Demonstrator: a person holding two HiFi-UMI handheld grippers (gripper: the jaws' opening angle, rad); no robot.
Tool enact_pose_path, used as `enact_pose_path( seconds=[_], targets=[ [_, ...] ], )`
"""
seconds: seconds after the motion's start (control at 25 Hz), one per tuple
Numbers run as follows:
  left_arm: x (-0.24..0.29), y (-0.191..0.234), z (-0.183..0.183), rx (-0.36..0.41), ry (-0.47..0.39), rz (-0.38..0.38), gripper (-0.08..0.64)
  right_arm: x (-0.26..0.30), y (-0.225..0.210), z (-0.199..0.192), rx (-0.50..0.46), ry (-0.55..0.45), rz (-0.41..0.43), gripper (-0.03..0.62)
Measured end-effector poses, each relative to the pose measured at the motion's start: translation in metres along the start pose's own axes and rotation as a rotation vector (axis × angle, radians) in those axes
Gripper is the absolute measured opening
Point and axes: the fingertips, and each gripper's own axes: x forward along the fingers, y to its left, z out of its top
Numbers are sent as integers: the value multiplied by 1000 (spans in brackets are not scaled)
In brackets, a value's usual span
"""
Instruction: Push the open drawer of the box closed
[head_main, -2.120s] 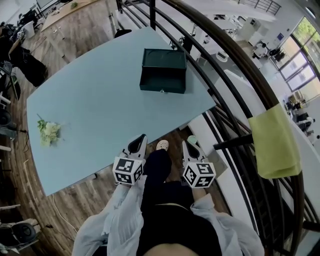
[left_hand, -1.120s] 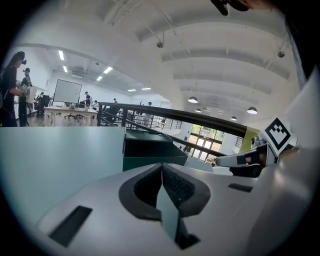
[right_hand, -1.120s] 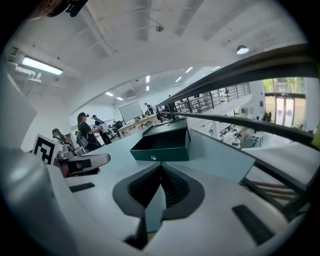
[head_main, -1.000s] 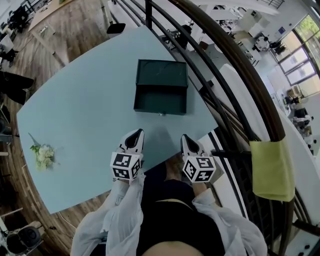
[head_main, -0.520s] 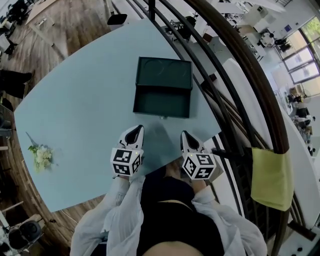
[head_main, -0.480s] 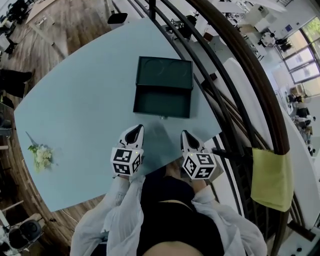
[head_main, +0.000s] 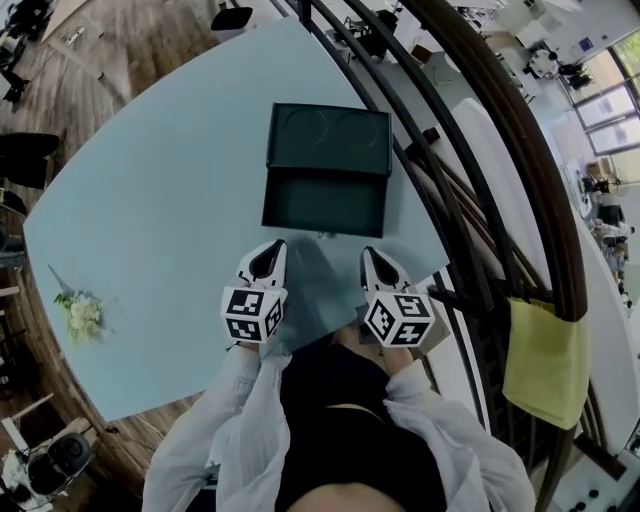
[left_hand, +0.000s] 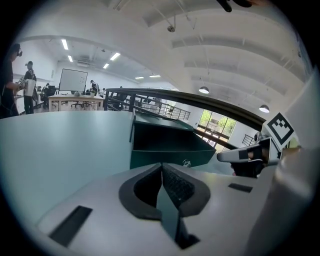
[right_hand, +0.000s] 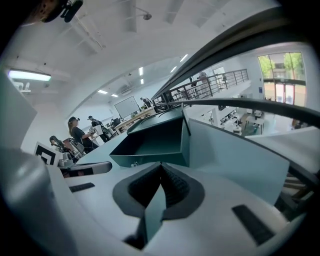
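A dark green box stands on the pale blue table with its drawer pulled out toward me; the drawer looks empty. A small knob sits on the drawer front. My left gripper hovers just short of the drawer's left front corner, jaws shut with nothing between them. My right gripper hovers near the right front corner, also shut and holding nothing. In the left gripper view the drawer lies straight ahead; the right gripper view has the drawer ahead and slightly left.
A small bunch of white flowers lies near the table's left edge. A dark curved railing runs along the table's right side, with a yellow-green cloth draped on it. The table's near edge is under my grippers.
The box and drawer now lie closer to both grippers, which have advanced over the table's near edge toward the drawer front. Both stay shut.
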Motion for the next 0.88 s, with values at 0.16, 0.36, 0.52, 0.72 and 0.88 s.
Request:
enact_pose_path(
  seconds=[0.16, 0.36, 0.52, 0.72, 0.88],
  targets=[
    [9, 2, -1, 0, 10, 0, 18, 8, -2, -4, 49, 10, 8, 8],
    [15, 0, -2, -7, 19, 0, 18, 16, -5, -8, 89, 27, 9, 8],
    [21, 4, 0, -9, 21, -3, 18, 23, -4, 2, 109, 8, -5, 8],
    [23, 4, 2, -22, 21, 1, 18, 25, -6, 6, 122, 12, -4, 8],
    [22, 5, 3, -33, 20, 10, 18, 25, -5, 5, 124, 19, 0, 8]
  ],
)
